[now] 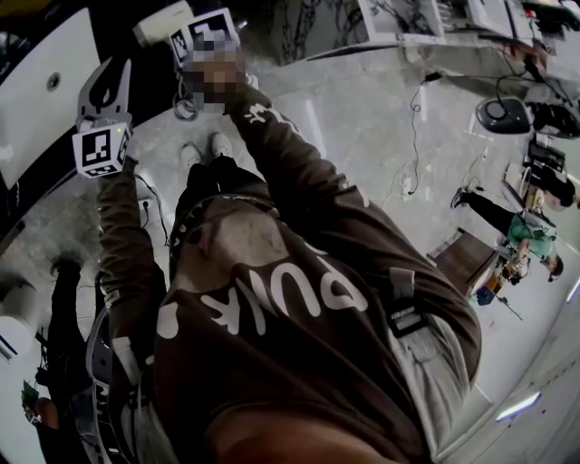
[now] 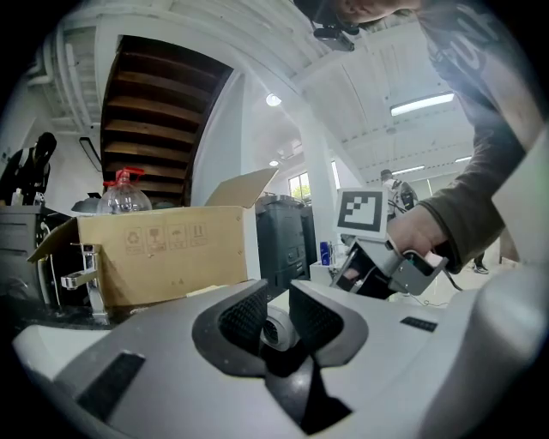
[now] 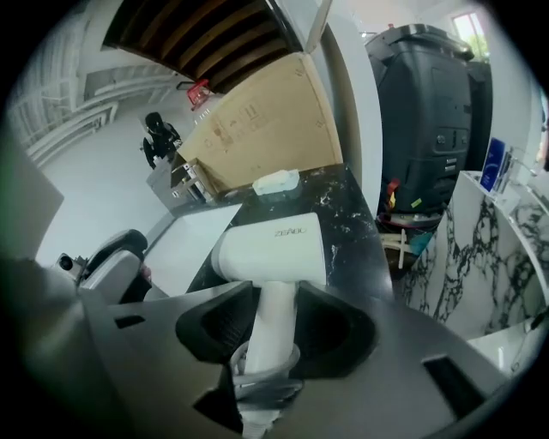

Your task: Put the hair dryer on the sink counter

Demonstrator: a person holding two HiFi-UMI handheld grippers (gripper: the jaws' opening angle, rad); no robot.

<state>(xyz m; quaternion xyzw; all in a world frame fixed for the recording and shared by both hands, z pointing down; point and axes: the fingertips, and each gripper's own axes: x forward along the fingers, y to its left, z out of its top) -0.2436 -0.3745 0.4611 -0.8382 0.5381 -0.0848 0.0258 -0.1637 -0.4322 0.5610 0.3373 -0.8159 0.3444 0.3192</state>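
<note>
The white hair dryer (image 3: 274,249) lies with its head over the black marble counter (image 3: 347,214), beside the white sink (image 3: 193,244). Its handle runs back between the jaws of my right gripper (image 3: 276,300); the jaws stand wide, close beside the handle, and I see no squeeze on it. In the head view the dryer (image 1: 163,23) shows at the top left, by the right gripper's marker cube (image 1: 207,34). My left gripper (image 2: 276,296) hovers a little to the left with a narrow gap between its pads; it holds nothing. A pale round thing shows through that gap.
A cardboard box (image 3: 257,129) stands at the back of the counter, with a small white block (image 3: 276,182) before it. A chrome tap (image 2: 86,283) and a water bottle (image 2: 124,193) sit at the left. A tall dark machine (image 3: 429,120) stands beyond the counter's end.
</note>
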